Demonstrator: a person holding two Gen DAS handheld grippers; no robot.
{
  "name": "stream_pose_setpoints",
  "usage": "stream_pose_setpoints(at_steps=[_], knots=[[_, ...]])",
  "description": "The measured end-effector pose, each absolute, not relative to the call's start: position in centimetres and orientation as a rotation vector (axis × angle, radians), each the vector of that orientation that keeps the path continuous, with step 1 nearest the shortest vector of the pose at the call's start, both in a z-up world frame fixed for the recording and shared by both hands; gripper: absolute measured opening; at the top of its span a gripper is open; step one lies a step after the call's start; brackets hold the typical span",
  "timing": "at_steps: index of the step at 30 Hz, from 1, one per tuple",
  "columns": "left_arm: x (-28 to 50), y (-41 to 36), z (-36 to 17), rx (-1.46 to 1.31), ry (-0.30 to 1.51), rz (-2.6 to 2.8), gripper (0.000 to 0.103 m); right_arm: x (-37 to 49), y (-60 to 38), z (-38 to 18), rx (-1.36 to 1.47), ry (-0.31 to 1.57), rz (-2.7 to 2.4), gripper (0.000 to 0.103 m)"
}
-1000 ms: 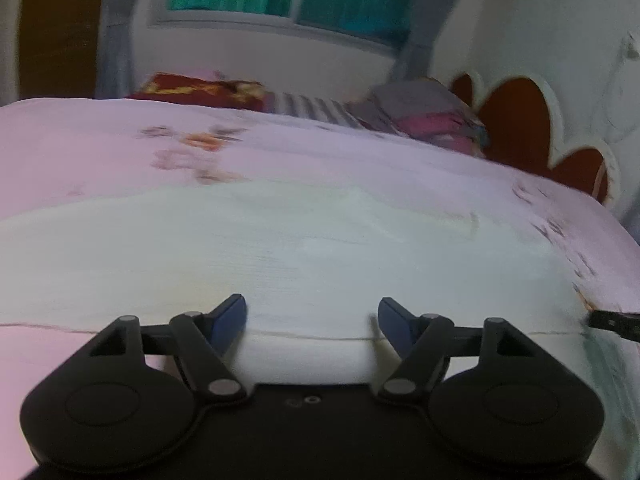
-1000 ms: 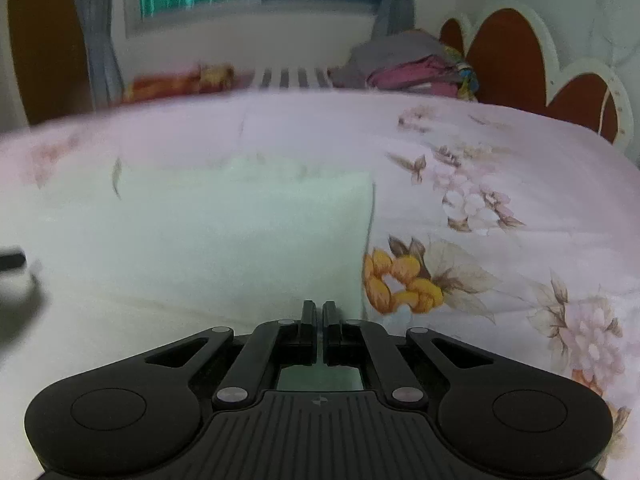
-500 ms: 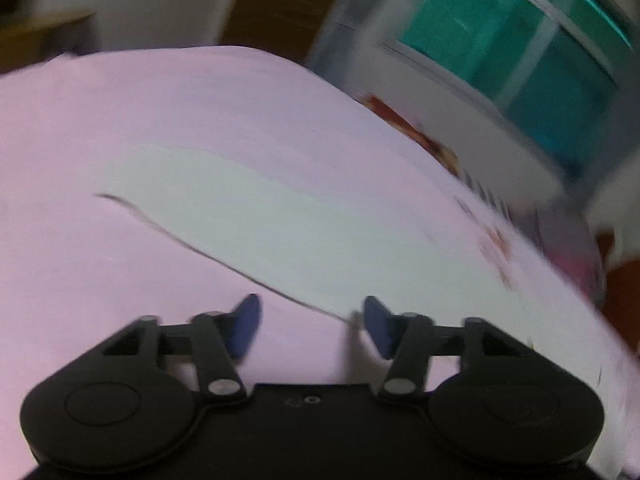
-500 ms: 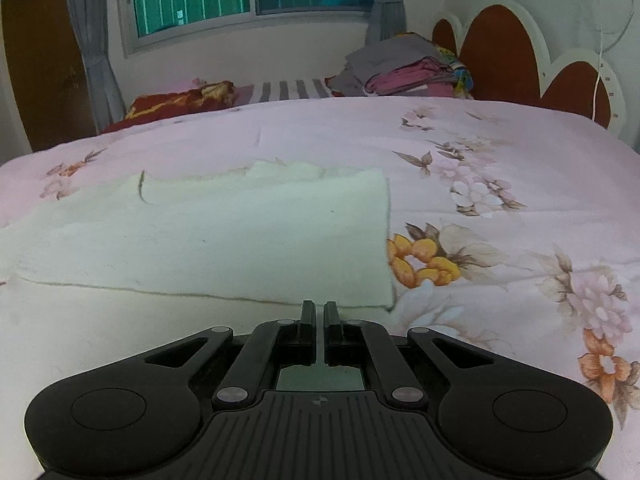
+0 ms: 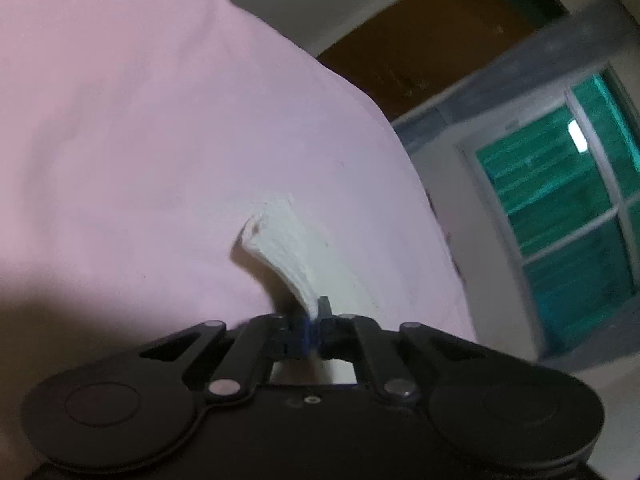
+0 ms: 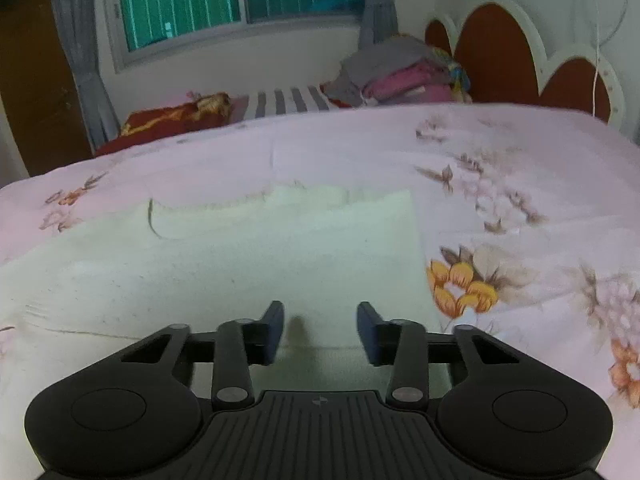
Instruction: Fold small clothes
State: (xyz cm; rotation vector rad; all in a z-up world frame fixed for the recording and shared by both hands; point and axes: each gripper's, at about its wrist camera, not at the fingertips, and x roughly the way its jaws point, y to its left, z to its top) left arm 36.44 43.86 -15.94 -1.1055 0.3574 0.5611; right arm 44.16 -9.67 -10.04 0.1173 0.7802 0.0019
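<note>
The left gripper (image 5: 310, 326) — open a second ago — is now pinching a corner of the white cloth (image 5: 282, 254), lifting it off the pink bedspread (image 5: 120, 120). The right gripper (image 6: 320, 330), shut earlier, is opening — nothing between its jaws, cloth lying flat beneath.

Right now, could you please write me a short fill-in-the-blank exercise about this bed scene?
1. The left tool is shut on the ____ cloth.
2. The right tool has ____ between its pads.
3. The floral bedsheet is mostly ____.
4. The folded clothes pile sits beside the scalloped ____.

Missing: white; nothing; pink; headboard
</note>
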Motion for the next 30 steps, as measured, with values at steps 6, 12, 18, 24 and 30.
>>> stream_pose_setpoints(at_steps=[6,12,18,24,30], knots=[[39.0,41.0,-13.3,-0.97,0.34,0.477,0.003,44.1,-10.1,-10.5,0.141,0.789,0.001,0.035],[43.2,34.8,-10.6,-0.877,0.365,0.279,0.003,44.2,-11.0,-10.4,0.163,0.779,-0.008,0.035],[49.3,25.4,-8.8,-0.73,0.46,0.044,0.003,43.7,-12.5,-10.0,0.188,0.766,-0.015,0.035],[53.8,14.5,-8.4,-0.536,0.571,-0.161,0.003,43.0,-14.2,-9.5,0.223,0.755,-0.025,0.035],[54.1,6.0,-9.7,-0.357,0.677,-0.284,0.003,41.8,-16.2,-8.9,0.262,0.741,-0.042,0.035]])
